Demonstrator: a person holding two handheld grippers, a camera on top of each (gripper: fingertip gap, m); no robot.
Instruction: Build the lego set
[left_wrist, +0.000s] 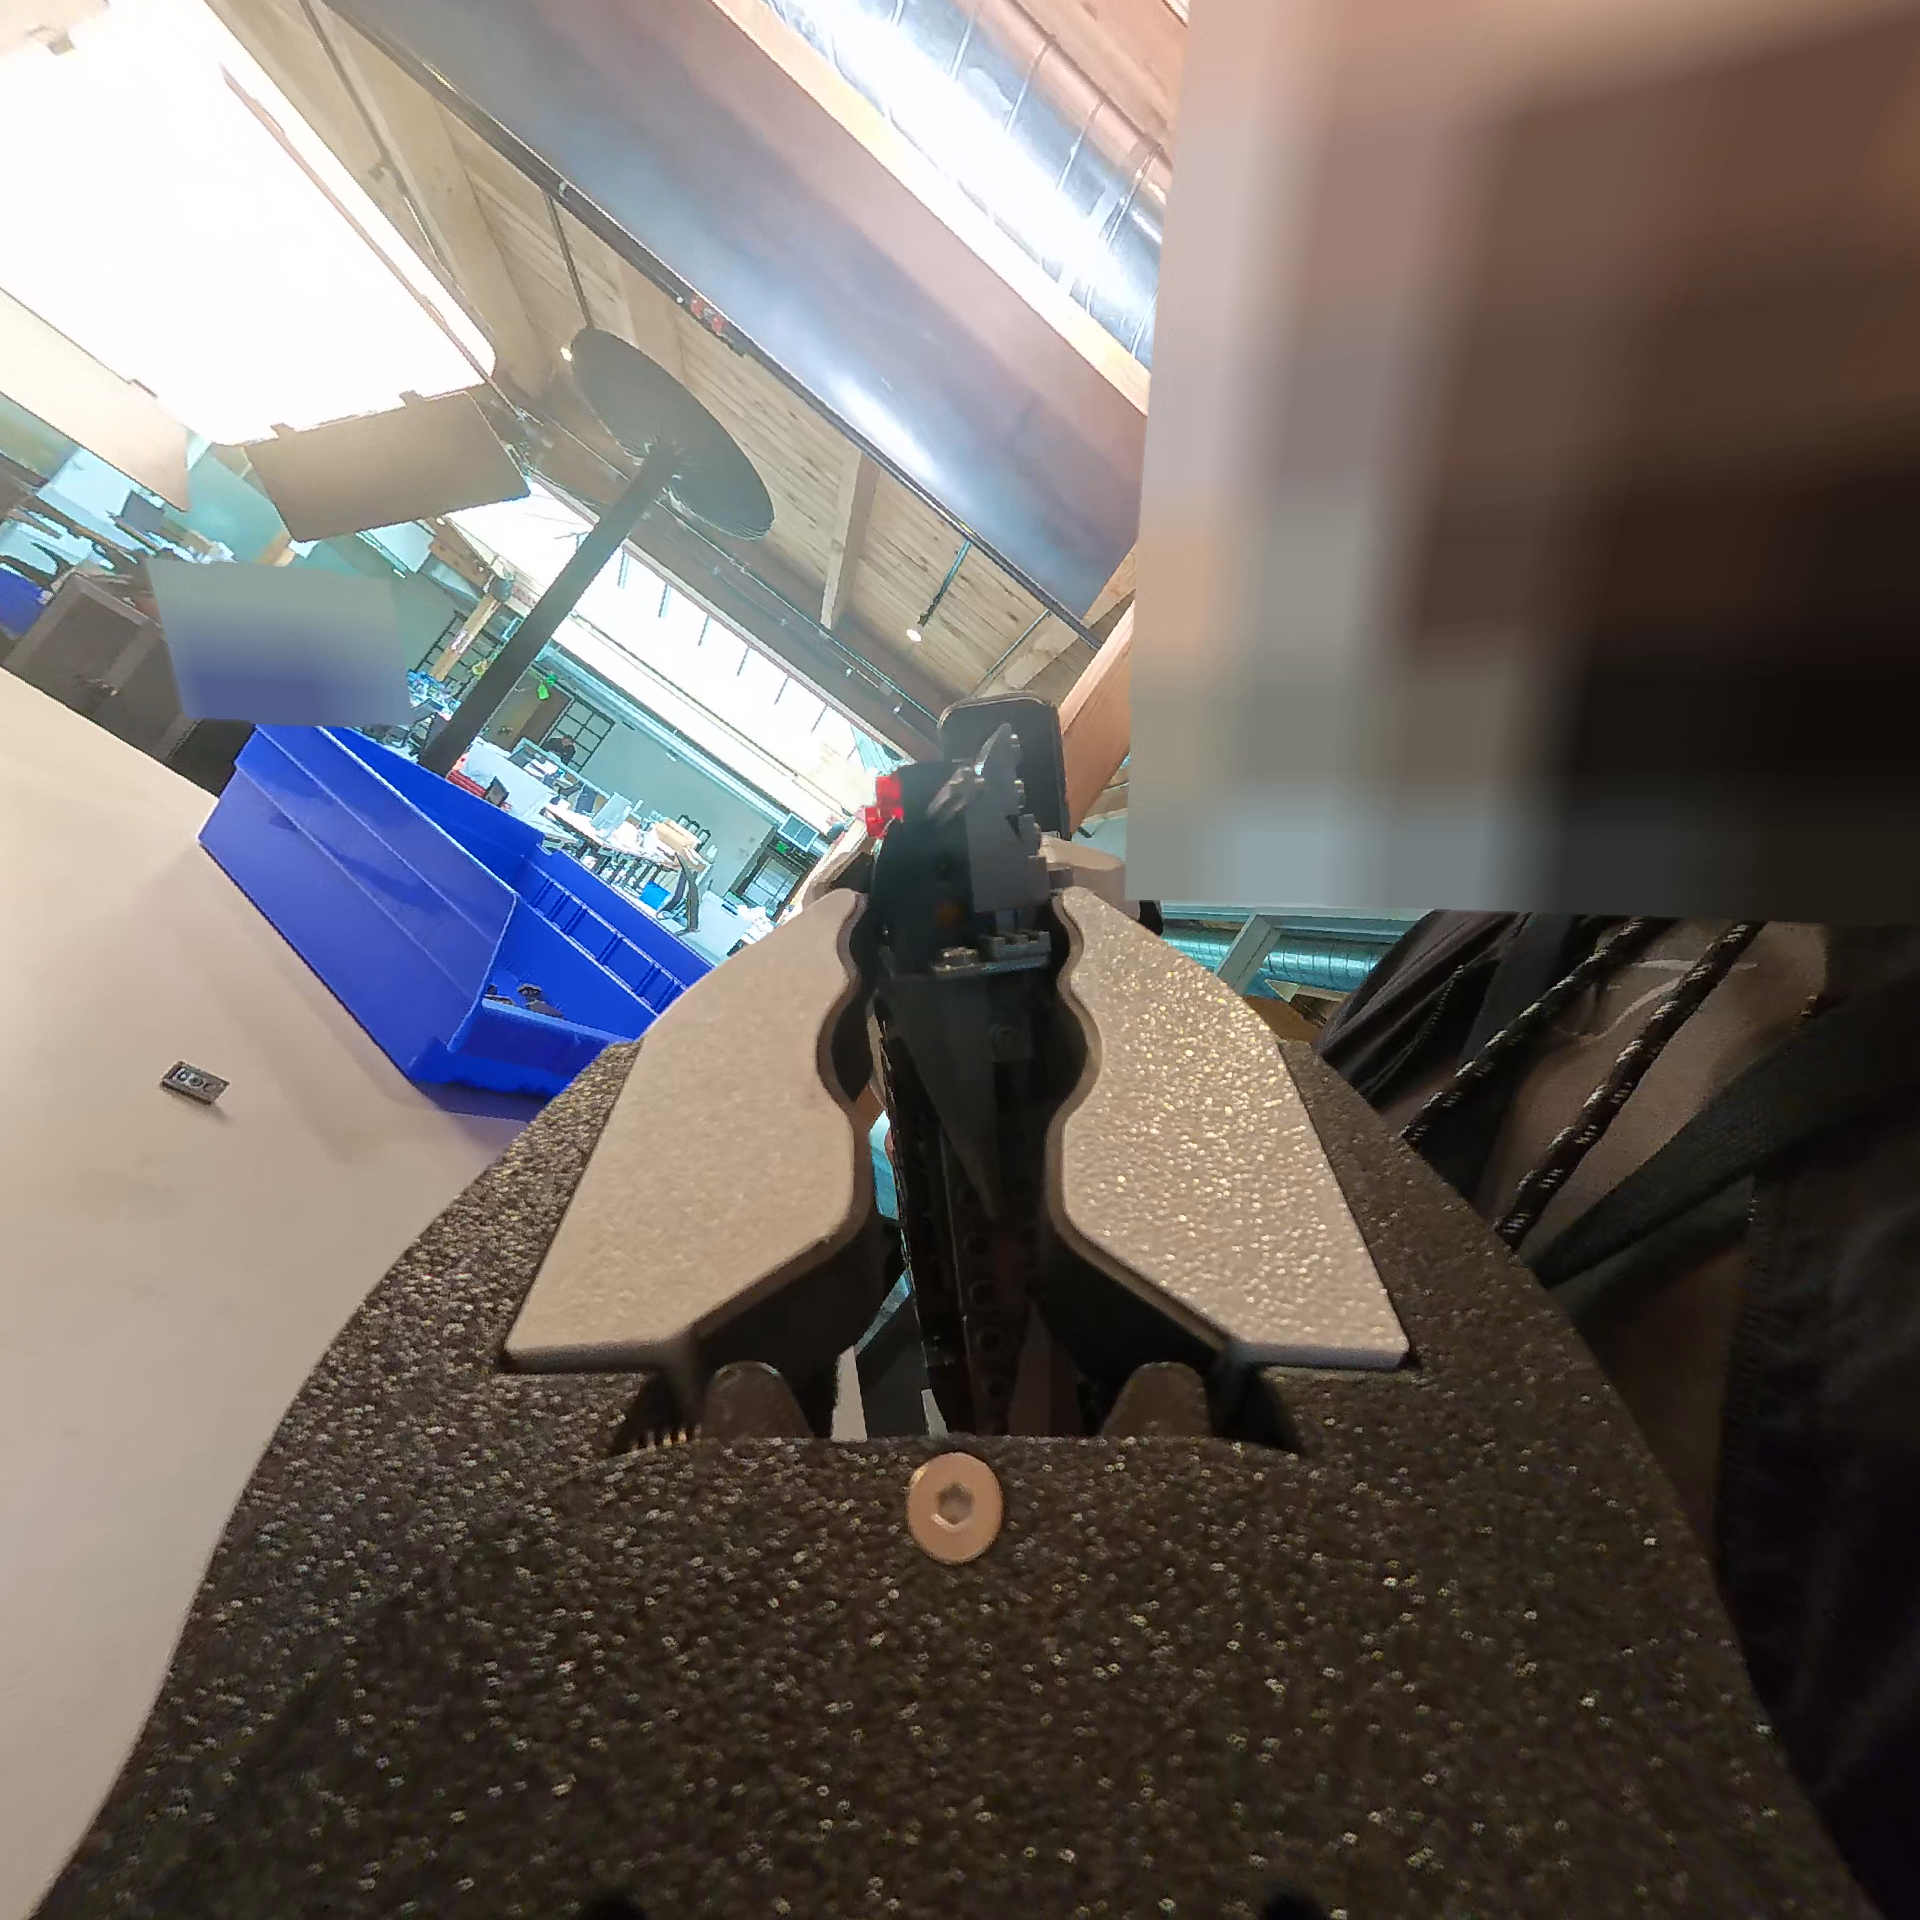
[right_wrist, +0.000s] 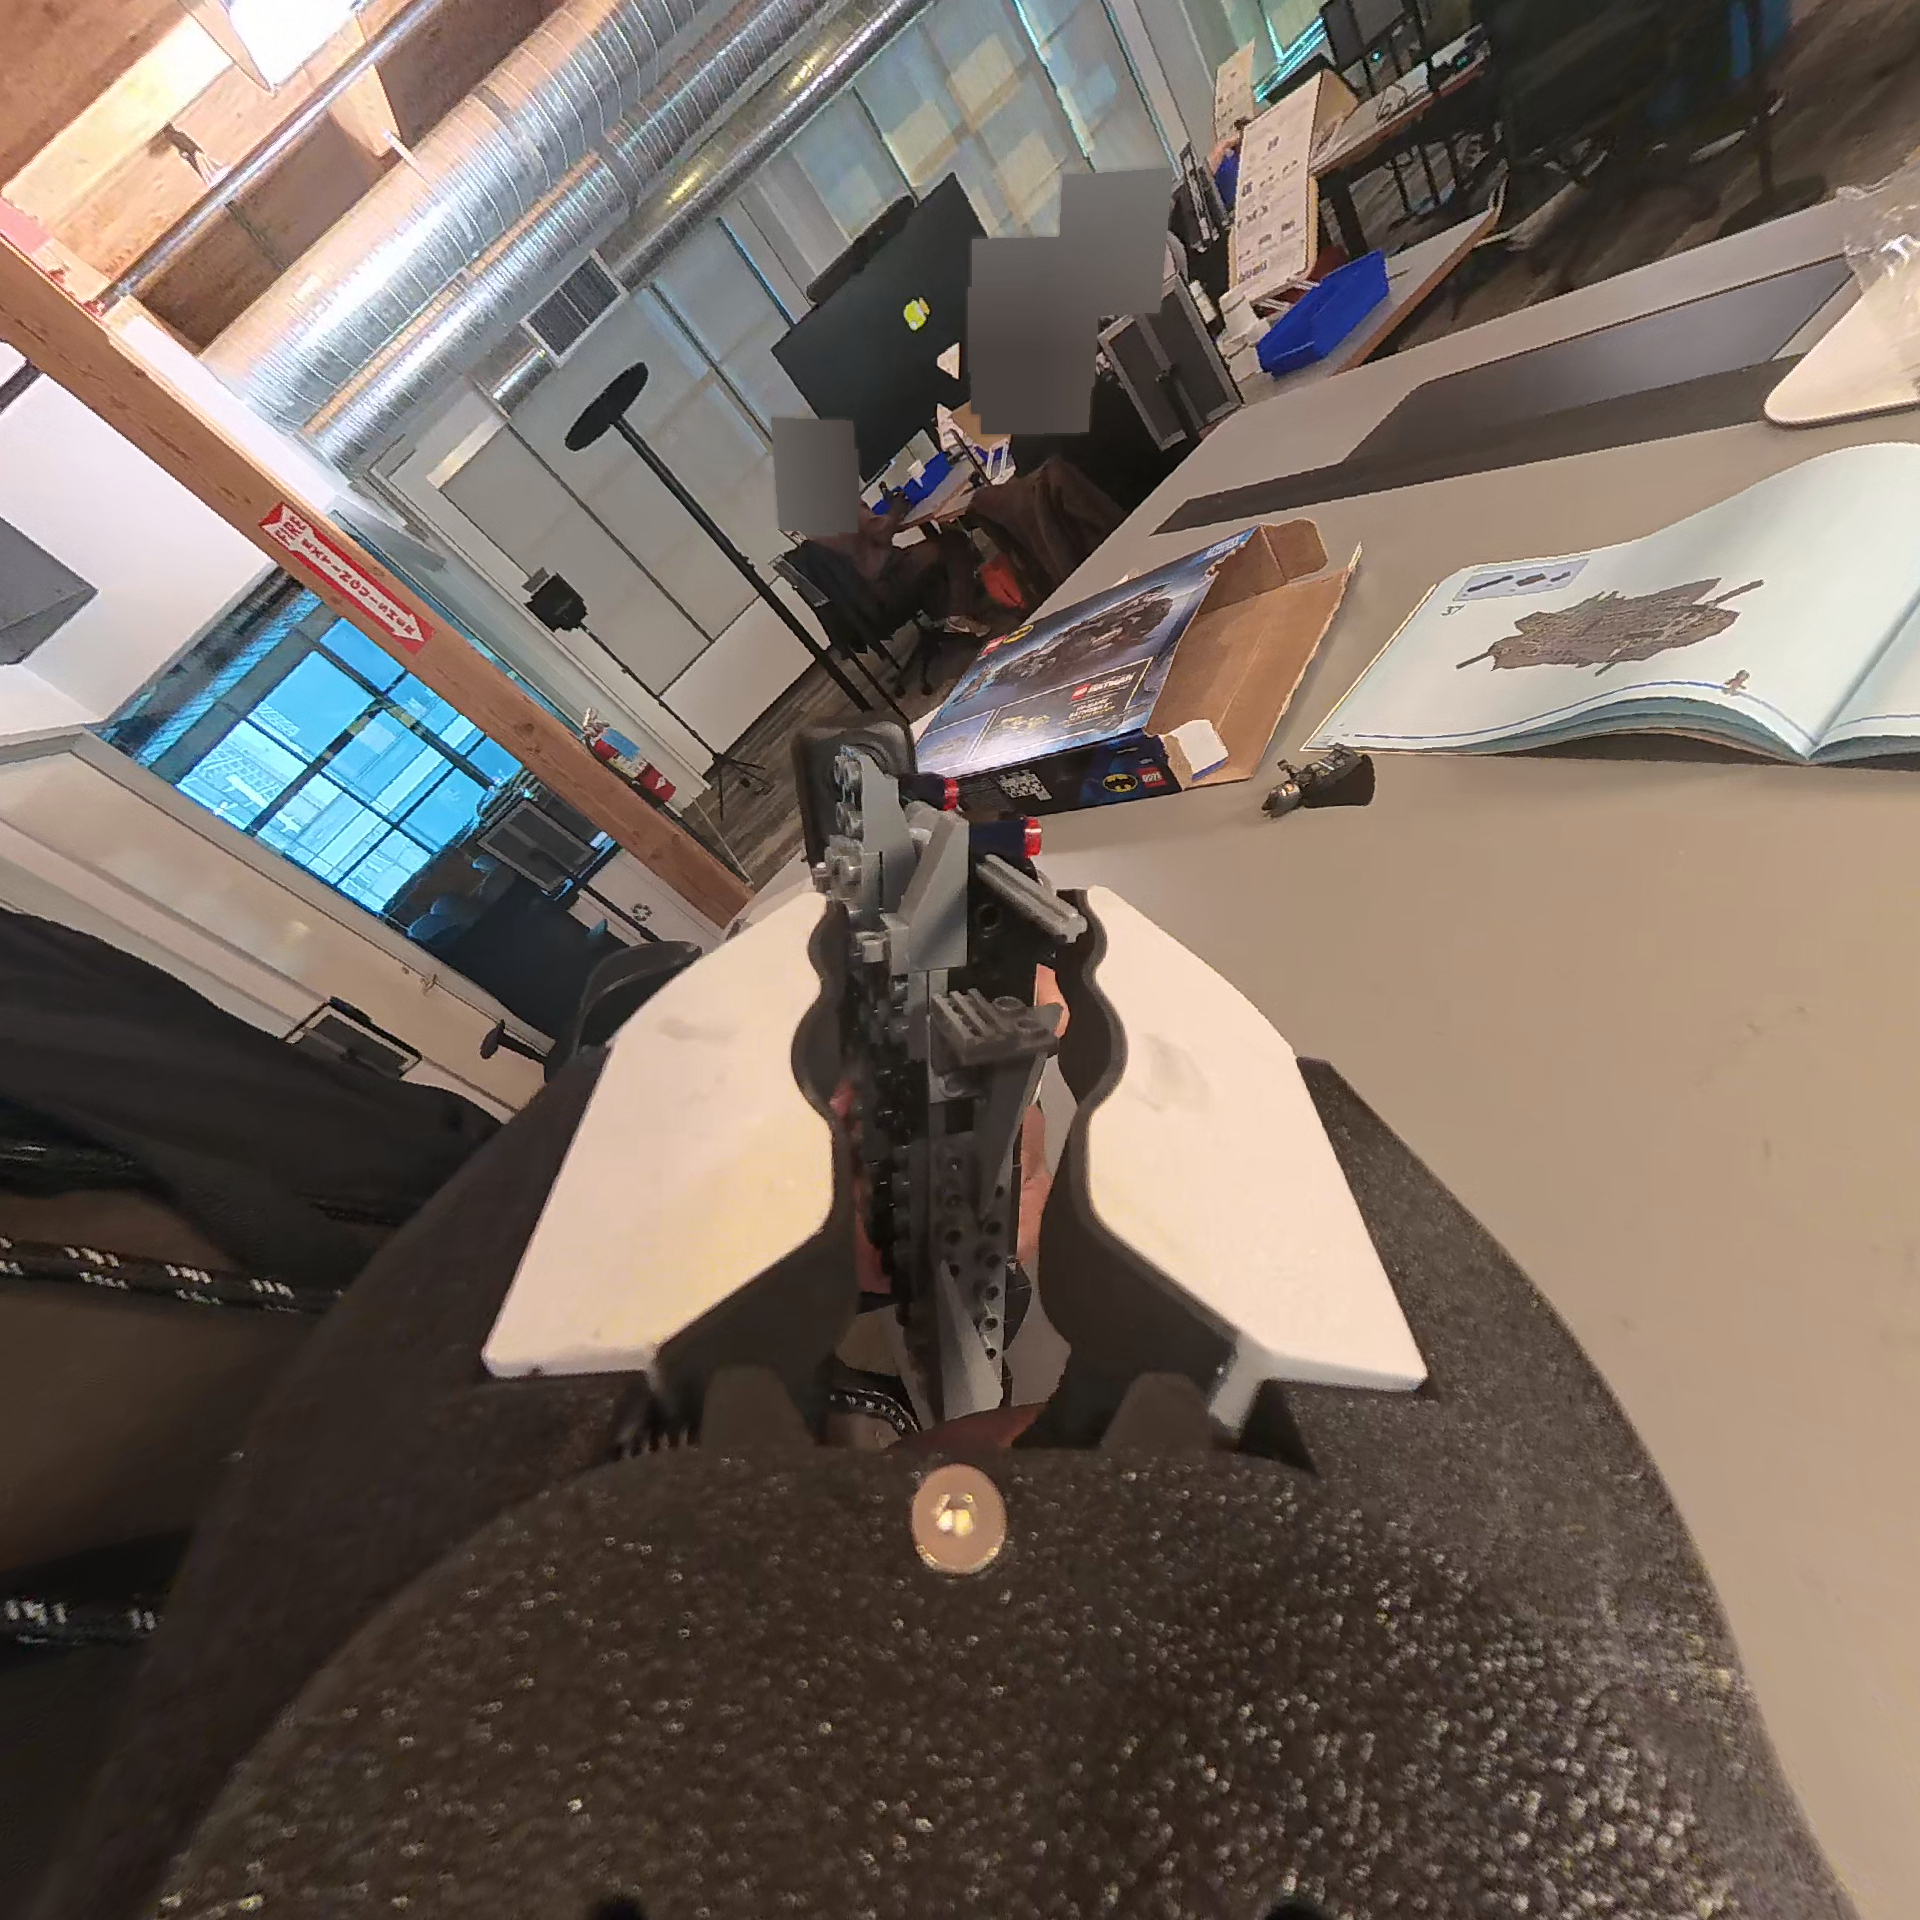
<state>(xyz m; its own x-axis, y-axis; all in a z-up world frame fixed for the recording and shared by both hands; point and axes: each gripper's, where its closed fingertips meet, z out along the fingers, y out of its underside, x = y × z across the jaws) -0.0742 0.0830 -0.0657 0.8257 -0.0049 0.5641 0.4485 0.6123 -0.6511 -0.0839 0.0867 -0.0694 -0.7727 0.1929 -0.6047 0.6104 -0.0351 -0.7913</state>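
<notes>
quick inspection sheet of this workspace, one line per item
surface: pale grey table, mostly bare.
job's things: dark grey brick model, with red studs, sits in both claws.
clutter: blue bin; small grey plate; opened box; open instruction booklet; small dark figure.
grippers: left claw pinches the model at its tips; right claw has the model between its fingers, contact unclear.
cables: nothing seen.
surroundings: open office, ceiling ducts, windows, black floor lamp, seated people.

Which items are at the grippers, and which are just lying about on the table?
At grippers: dark grey brick model, left gripper, right gripper.
Lying about: blue bin, loose grey plate, set box, open booklet, small dark figure.
</notes>
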